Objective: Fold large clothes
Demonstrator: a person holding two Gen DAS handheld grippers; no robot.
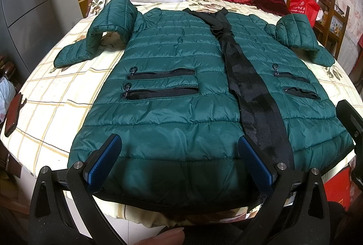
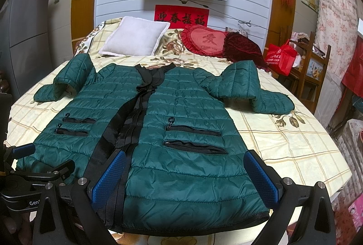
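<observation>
Jacket flat on bed, zipped pockets, tools spread

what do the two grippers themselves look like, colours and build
Both match: the left gripper and right gripper have black angular frames with silver round bolts, and two fingers faced with blue dimpled pads. White lettering starting "Gen" marks the left gripper's body in the right wrist view. No cables or sleeves visible.
</observation>
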